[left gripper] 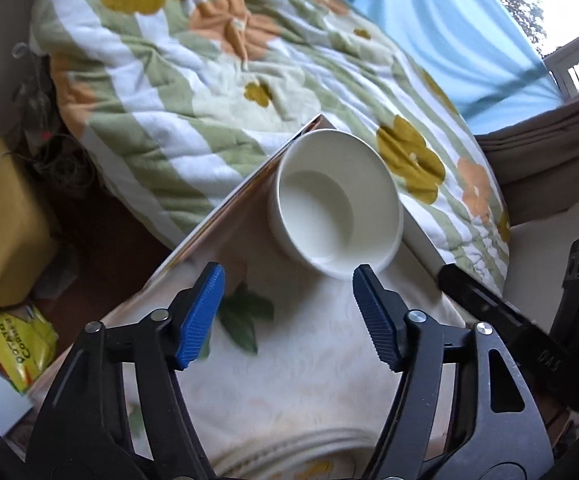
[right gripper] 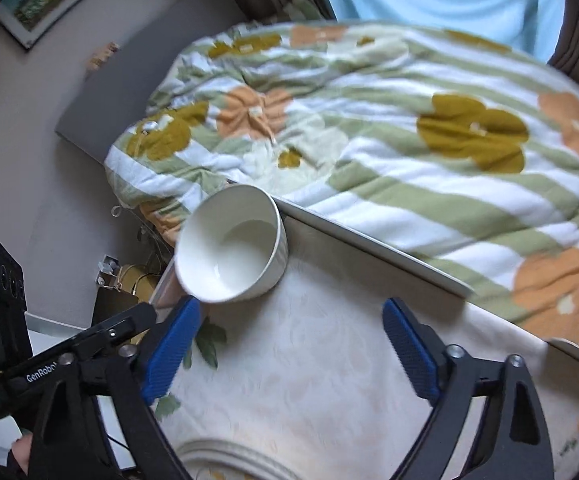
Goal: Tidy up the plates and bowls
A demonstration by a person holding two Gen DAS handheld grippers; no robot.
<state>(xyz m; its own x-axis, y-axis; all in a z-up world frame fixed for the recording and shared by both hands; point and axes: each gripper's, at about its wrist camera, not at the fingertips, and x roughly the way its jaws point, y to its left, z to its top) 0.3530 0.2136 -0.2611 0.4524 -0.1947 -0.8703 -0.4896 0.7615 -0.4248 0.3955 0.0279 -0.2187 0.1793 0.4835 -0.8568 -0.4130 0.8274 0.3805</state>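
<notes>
A white empty bowl stands upright at the far corner of a table covered with a cream cloth. It also shows in the right wrist view. My left gripper is open and empty, just short of the bowl's near rim. My right gripper is open and empty, with the bowl ahead and to the left of it. A cream plate rim lies at the near edge below the left gripper, also seen in the right wrist view.
A bed with a flowered quilt lies right behind the table. A blue curtain hangs beyond. Yellow boxes and a snack bag sit on the floor to the left. The other gripper's body is at the right.
</notes>
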